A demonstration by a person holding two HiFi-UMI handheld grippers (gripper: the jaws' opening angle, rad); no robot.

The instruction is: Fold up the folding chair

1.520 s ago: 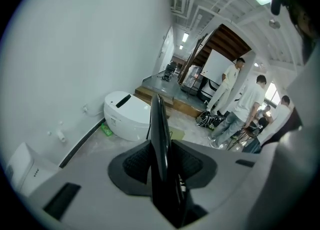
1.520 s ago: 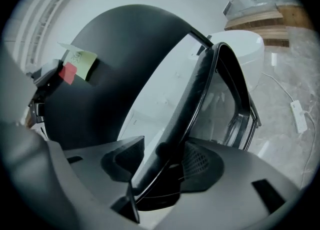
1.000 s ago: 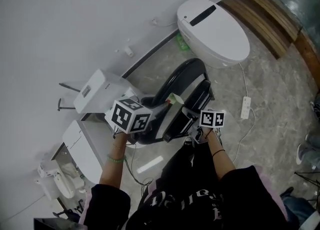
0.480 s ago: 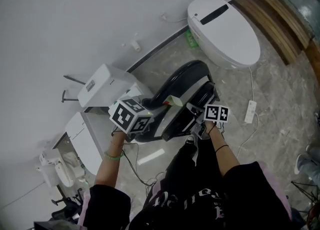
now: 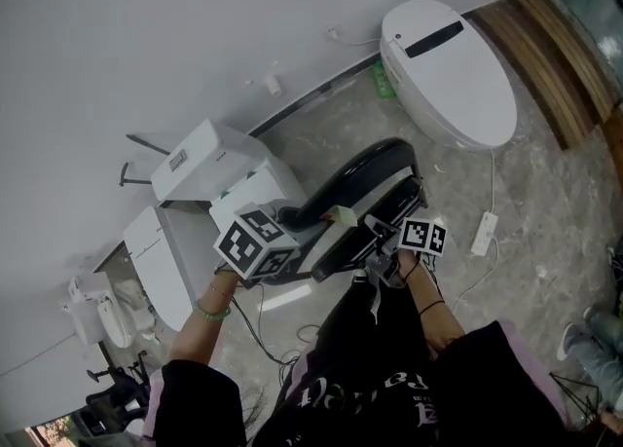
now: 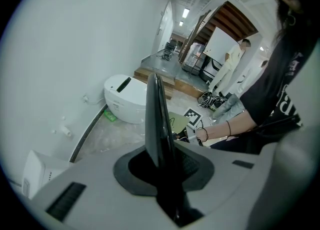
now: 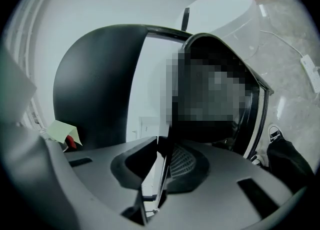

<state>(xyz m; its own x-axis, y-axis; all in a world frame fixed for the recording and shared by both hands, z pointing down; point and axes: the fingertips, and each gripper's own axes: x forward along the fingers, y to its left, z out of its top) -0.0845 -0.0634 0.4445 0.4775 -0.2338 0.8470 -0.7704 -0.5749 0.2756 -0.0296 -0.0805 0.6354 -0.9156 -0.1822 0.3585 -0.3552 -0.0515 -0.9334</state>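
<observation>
The black folding chair [image 5: 362,174] stands on the grey stone-patterned floor [image 5: 545,211] directly before the person, near a white toilet [image 5: 450,70] by the wall. Left gripper [image 6: 161,161]: jaws closing, pads bearing on an upright thin black panel edge of the chair. Right gripper [image 7: 160,169]: jaws closing round a thin edge of the chair's frame, with a narrow gap showing beside it.

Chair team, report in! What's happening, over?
Both jaws closing: left gripper pinching folding chair backrest, right gripper round seat edge. Toilet beyond, not touching.
</observation>
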